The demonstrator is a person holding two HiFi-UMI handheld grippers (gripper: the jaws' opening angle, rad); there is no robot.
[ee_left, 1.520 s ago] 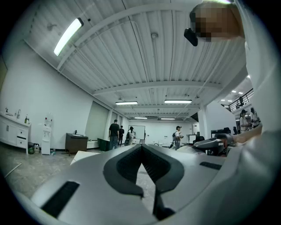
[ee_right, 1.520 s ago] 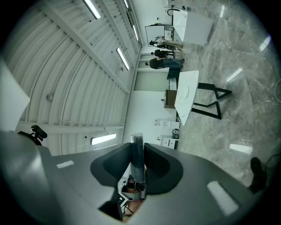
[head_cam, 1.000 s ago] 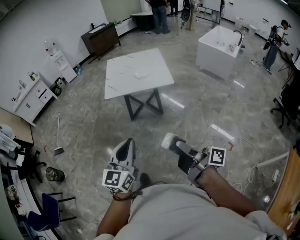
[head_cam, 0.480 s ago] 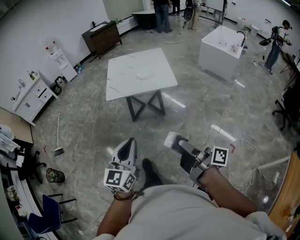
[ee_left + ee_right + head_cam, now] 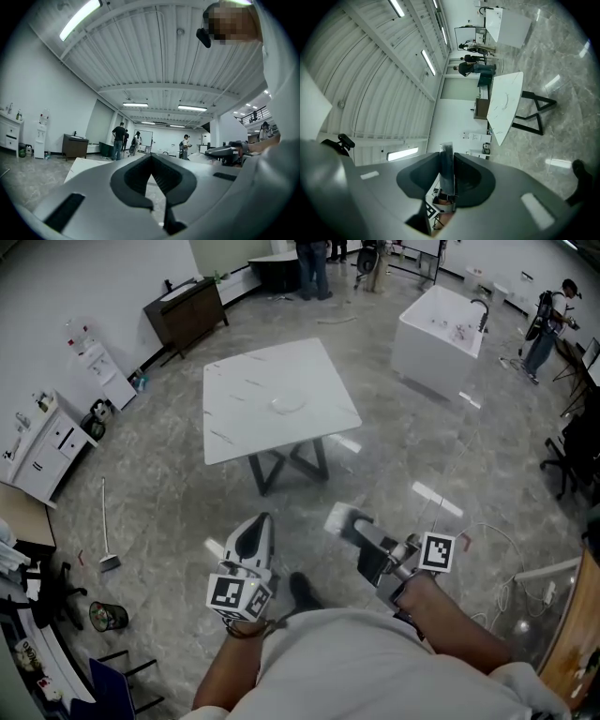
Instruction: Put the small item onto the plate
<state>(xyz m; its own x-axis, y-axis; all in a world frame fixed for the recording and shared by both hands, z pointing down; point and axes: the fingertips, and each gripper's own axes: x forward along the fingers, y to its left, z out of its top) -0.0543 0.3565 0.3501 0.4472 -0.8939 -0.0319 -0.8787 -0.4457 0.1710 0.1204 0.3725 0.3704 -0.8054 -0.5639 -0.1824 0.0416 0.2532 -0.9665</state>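
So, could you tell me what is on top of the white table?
Only a pale plate, near the middle of the white table. Nothing hides any of the top.

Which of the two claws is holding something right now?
The right claw: a thin dark item is pinched between its jaws. The left claw has jaws that meet with nothing between them.

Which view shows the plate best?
Head view: from above, the plate sits near the middle of the table. The right gripper view shows only a faint mark on the tabletop; the left gripper view catches just the table's corner.
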